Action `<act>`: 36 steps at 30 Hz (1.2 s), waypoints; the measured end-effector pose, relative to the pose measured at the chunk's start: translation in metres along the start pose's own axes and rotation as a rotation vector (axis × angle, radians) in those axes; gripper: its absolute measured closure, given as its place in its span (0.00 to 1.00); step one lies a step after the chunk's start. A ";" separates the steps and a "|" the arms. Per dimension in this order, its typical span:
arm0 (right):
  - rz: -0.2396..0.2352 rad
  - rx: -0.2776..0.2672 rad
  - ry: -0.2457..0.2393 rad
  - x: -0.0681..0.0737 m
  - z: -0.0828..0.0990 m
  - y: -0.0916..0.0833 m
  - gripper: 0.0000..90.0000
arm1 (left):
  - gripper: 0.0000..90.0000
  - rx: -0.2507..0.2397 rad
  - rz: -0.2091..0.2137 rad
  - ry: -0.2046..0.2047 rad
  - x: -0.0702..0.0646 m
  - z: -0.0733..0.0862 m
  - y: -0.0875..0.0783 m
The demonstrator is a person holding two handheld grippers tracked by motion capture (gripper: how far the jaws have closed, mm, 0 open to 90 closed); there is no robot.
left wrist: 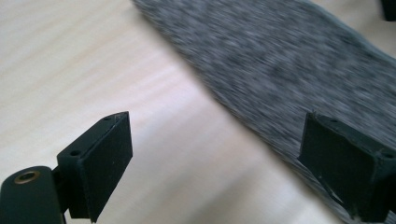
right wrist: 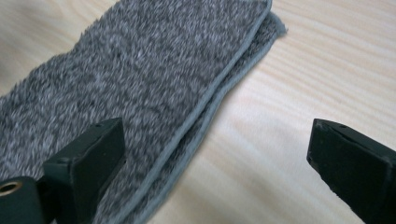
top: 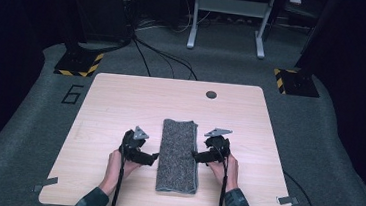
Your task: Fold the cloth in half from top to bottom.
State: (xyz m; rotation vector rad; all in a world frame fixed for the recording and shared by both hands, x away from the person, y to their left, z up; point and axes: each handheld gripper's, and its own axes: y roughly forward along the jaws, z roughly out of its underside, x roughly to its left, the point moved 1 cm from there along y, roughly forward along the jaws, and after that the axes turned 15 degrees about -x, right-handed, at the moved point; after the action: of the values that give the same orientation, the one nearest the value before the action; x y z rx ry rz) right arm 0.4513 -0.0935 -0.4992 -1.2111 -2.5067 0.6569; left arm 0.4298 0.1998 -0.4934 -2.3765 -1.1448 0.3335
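A grey fuzzy towel, folded into a long strip, lies lengthwise on the middle of the light wooden table. My left gripper is at the towel's left edge, low over the table. In the left gripper view it is open, one jaw above the towel's edge and the other above bare wood. My right gripper is at the towel's right edge. In the right gripper view it is open and straddles the hemmed double edge of the towel. Nothing is held.
A dark round hole sits near the table's far edge. Tape tabs mark the near corners. Beyond the table, on grey carpet, are hazard-striped bases, cables and a white desk frame.
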 end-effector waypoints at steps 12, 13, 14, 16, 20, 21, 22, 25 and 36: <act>-0.025 0.029 0.017 -0.013 -0.023 0.031 0.06 | 0.07 0.004 -0.019 -0.065 0.031 -0.027 0.041; -0.030 0.039 0.032 -0.017 -0.026 0.037 0.07 | 0.07 0.007 -0.018 -0.059 0.033 -0.031 0.045; -0.030 0.039 0.032 -0.017 -0.026 0.037 0.07 | 0.07 0.008 -0.016 -0.071 0.034 -0.033 0.049; -0.024 0.038 0.029 -0.021 -0.029 0.044 0.10 | 0.09 0.003 -0.022 -0.077 0.037 -0.041 0.059; -0.015 0.034 0.035 -0.030 -0.036 0.053 0.16 | 0.14 0.008 -0.029 -0.087 0.044 -0.049 0.074; -0.019 0.042 0.051 -0.033 -0.038 0.056 0.17 | 0.16 0.005 -0.038 -0.087 0.046 -0.050 0.076; -0.023 0.045 0.070 -0.034 -0.039 0.058 0.18 | 0.17 0.015 -0.045 -0.095 0.048 -0.051 0.080; -0.012 0.034 0.063 -0.040 -0.044 0.064 0.25 | 0.19 0.024 -0.056 -0.107 0.055 -0.055 0.088; 0.029 0.102 0.089 -0.049 -0.058 0.096 0.57 | 0.39 0.074 -0.057 -0.096 0.060 -0.054 0.113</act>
State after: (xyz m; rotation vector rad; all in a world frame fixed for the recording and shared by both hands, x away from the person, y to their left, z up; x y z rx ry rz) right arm 0.5701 -0.0637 -0.5013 -1.2144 -2.3577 0.7134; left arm 0.5644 0.1691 -0.5063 -2.2807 -1.2195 0.4669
